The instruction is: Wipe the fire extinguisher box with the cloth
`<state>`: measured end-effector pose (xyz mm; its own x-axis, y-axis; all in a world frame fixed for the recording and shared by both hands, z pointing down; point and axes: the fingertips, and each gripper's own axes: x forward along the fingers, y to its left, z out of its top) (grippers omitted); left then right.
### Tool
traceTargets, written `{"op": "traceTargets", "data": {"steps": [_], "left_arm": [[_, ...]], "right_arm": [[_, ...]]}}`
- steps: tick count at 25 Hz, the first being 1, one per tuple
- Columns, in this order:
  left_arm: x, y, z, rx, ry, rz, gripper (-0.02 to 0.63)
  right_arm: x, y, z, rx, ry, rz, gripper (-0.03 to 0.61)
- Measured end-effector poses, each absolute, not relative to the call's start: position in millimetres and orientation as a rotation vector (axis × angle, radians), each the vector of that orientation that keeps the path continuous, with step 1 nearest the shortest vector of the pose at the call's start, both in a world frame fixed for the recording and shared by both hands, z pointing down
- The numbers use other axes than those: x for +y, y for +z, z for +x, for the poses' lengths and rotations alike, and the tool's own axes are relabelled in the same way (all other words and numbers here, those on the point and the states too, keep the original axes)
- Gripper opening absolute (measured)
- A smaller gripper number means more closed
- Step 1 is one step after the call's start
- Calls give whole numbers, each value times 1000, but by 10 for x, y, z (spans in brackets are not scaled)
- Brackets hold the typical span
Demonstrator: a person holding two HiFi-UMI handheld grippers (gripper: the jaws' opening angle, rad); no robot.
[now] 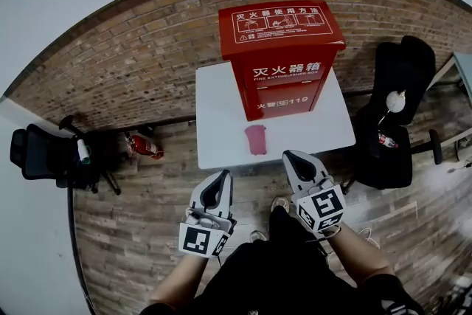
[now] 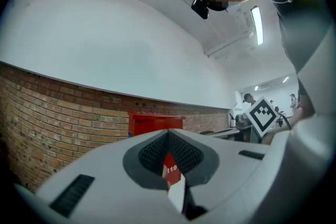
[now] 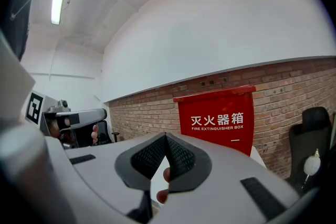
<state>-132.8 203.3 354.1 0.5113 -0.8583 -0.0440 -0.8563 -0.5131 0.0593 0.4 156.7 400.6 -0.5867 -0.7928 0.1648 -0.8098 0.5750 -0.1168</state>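
Observation:
The red fire extinguisher box (image 1: 284, 59) stands upright at the back of a small white table (image 1: 221, 114). A pink cloth (image 1: 256, 138) lies flat on the table in front of the box. Both grippers hover side by side at the table's near edge, pointing toward the box. The left gripper (image 1: 223, 175) is shut and empty, short of the table. The right gripper (image 1: 290, 157) looks shut and empty, just right of the cloth. In the left gripper view the box (image 2: 152, 122) shows beyond the shut jaws of the left gripper (image 2: 168, 134). In the right gripper view the box (image 3: 220, 118) and a bit of cloth (image 3: 166, 176) show past the right gripper (image 3: 166, 136).
A brick wall runs behind the table and the floor is brick-patterned. A black office chair (image 1: 40, 155) and a red extinguisher (image 1: 144, 146) on the floor are at the left. Another black chair (image 1: 394, 114) with a bottle (image 1: 383, 139) stands at the right.

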Motion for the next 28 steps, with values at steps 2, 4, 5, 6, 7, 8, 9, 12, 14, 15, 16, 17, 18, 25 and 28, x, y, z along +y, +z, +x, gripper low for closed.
{"op": "traceTargets", "data": {"steps": [2,4,5,6,7,8,9,12,14,15,16,17,18,25,28], "left_arm": [[2216,3519,-1343,-1511,-115,2714,29],[2403,3477,-1370,-1494,-145,2716,29],[2502,3459,-1387,-1486,-158,2719,29],[2603,3445,-1406,-1480,-165,2723,29],[2701,3435,-1428,-1476,-166,2726,29],[2794,3427,-1452,-1471,-166,2730,29],[2883,3419,-1475,-1464,-169,2733,29],[3138,3388,-1536,-1433,-206,2745,29],[3283,3374,-1562,-1412,-232,2752,29],[3348,3370,-1558,-1400,-243,2753,29],[3412,3365,-1546,-1388,-253,2753,29],[3475,3359,-1529,-1378,-260,2755,29],[3534,3352,-1513,-1370,-262,2761,29],[3737,3277,-1410,-1356,-259,2774,29],[3744,3253,-1370,-1370,-230,2779,29]], "right_arm": [[1771,3955,-39,-2698,271,1403,18],[1974,3888,-76,-2692,245,1425,18],[2076,3856,-92,-2690,236,1437,18],[2180,3827,-108,-2688,231,1448,18],[2285,3801,-124,-2686,228,1459,18],[2392,3778,-139,-2684,224,1468,18],[2499,3759,-152,-2681,217,1477,18],[2810,3732,-199,-2672,198,1494,18],[2996,3720,-239,-2668,191,1496,18],[3082,3710,-249,-2667,187,1495,18],[3163,3698,-250,-2665,181,1495,18],[3236,3685,-248,-2663,175,1496,18],[3299,3674,-245,-2661,171,1497,18],[3507,3593,-197,-2677,179,1495,18],[3529,3576,-158,-2682,178,1484,18]]}}
